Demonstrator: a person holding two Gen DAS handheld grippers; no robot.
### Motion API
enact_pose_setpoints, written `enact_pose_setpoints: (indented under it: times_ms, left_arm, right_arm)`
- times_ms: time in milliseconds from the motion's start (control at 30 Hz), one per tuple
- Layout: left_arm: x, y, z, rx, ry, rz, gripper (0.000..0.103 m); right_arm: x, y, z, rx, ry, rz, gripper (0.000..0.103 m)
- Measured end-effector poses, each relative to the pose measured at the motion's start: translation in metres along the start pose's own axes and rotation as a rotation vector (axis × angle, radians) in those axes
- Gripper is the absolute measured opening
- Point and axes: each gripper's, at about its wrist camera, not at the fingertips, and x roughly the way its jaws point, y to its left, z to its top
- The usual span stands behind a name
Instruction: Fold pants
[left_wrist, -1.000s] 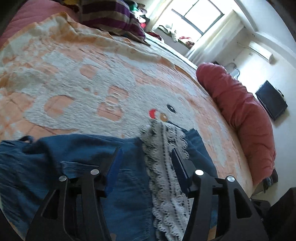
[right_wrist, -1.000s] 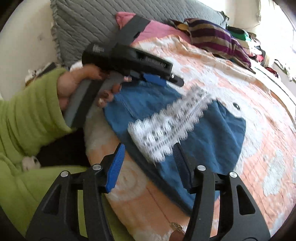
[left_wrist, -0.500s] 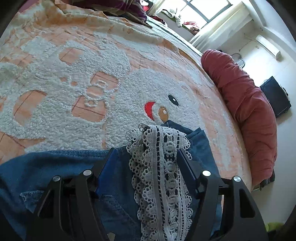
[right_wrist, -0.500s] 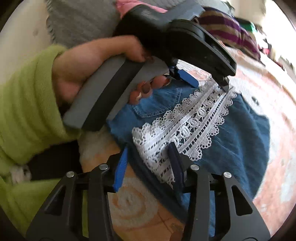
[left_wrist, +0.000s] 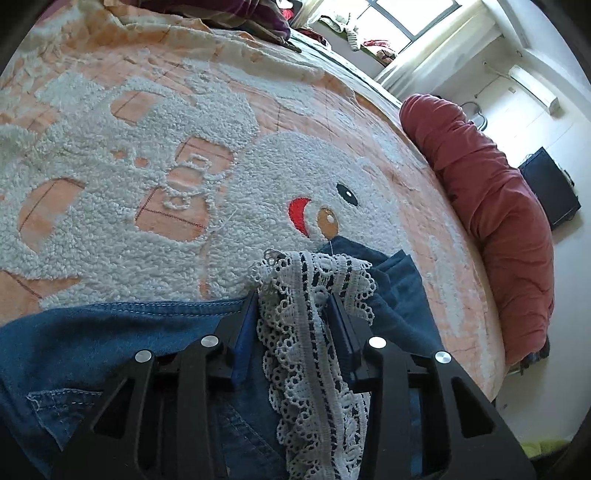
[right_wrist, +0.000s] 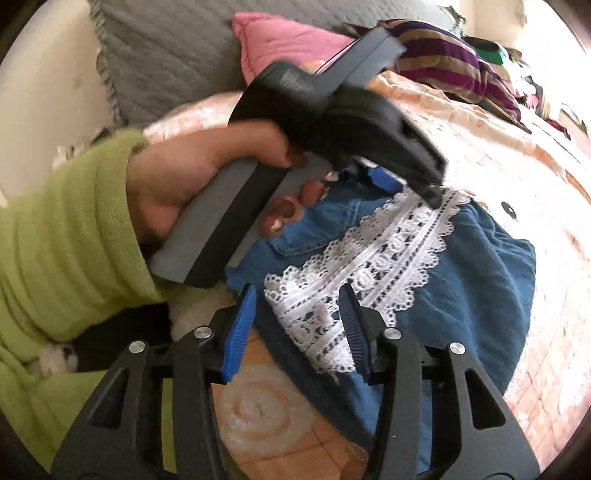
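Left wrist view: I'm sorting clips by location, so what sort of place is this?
Most likely a bedroom: a fleecy orange-and-white bedspread covering a bed, a long red bolster pillow along its edge, and a bright window.

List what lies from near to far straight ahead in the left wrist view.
left gripper → white lace strip on the blue denim pants → snowman face on the blanket → striped fabric pile → window

Pants blue denim, white lace strip; blanket peach-white; bolster red; sleeve green.
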Motion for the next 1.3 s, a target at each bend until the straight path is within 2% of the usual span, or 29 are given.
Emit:
enact_pose_setpoints:
  times_ms: [67, 133, 200, 267, 333, 367, 433, 500, 600, 700, 800, 867, 900, 967, 1000, 1067, 1200, 1300]
  left_arm:
    - [0.000, -0.001, 0.000, 0.002, 0.000, 0.003, 0.037]
    - [0.000, 0.000, 0.000, 0.003, 0.001, 0.004, 0.037]
    - [0.001, 0.000, 0.000, 0.001, 0.002, 0.008, 0.034]
    - [0.001, -0.001, 0.000, 0.011, 0.000, 0.023, 0.029]
    - [0.000, -0.003, 0.000, 0.019, -0.012, 0.027, 0.024]
    - [-0.002, -0.002, 0.000, 0.016, -0.018, 0.017, 0.017]
    - [-0.010, -0.001, -0.002, -0.003, -0.038, -0.020, 0.015]
    - [-0.023, -0.001, -0.006, -0.003, -0.068, -0.037, 0.014]
    - [-0.040, 0.003, -0.013, 0.004, -0.109, -0.008, 0.014]
    - [-0.037, 0.011, -0.016, 0.004, -0.096, 0.030, 0.015]
    - [-0.024, 0.021, -0.019, -0.033, -0.077, 0.027, 0.026]
    - [-0.025, 0.024, -0.019, -0.044, -0.084, 0.012, 0.027]
    - [-0.029, 0.024, -0.019, -0.040, -0.091, 0.016, 0.032]
    - [-0.038, 0.020, -0.021, -0.020, -0.113, 0.034, 0.036]
    - [-0.046, 0.016, -0.023, -0.005, -0.131, 0.053, 0.041]
    - [-0.059, 0.012, -0.027, 0.017, -0.151, 0.066, 0.044]
    - [-0.085, -0.005, -0.044, 0.077, -0.181, 0.099, 0.044]
    - [-0.096, -0.024, -0.068, 0.144, -0.179, 0.109, 0.043]
  right_arm:
    - [0.008, 0.002, 0.002, -0.012, 0.012, -0.052, 0.039]
    - [0.014, 0.001, 0.003, 0.010, 0.019, -0.065, 0.039]
    - [0.018, -0.001, 0.004, 0.015, 0.012, -0.070, 0.029]
    - [0.014, -0.009, 0.005, 0.042, -0.005, -0.036, 0.012]
    - [0.003, -0.019, 0.003, 0.072, -0.030, 0.016, 0.012]
    - [-0.001, -0.022, 0.003, 0.085, -0.042, 0.031, 0.011]
    - [-0.011, -0.028, 0.003, 0.129, -0.065, 0.087, 0.011]
    - [-0.014, -0.024, 0.002, 0.119, -0.076, 0.114, 0.011]
    - [-0.007, -0.013, 0.003, 0.070, -0.067, 0.121, 0.011]
    - [0.007, -0.001, 0.001, 0.032, -0.036, 0.099, 0.016]
    - [0.002, 0.002, 0.002, 0.013, -0.042, 0.103, 0.026]
    - [-0.013, 0.000, 0.002, 0.020, -0.073, 0.131, 0.028]
    - [-0.021, -0.003, 0.002, 0.022, -0.092, 0.131, 0.029]
    - [-0.039, -0.011, -0.001, 0.033, -0.132, 0.100, 0.034]
    - [-0.048, -0.019, -0.002, 0.051, -0.145, 0.077, 0.035]
    - [-0.057, -0.032, -0.007, 0.083, -0.150, 0.030, 0.035]
    - [-0.065, -0.061, -0.024, 0.141, -0.124, -0.086, 0.035]
    - [-0.063, -0.068, -0.038, 0.156, -0.097, -0.097, 0.035]
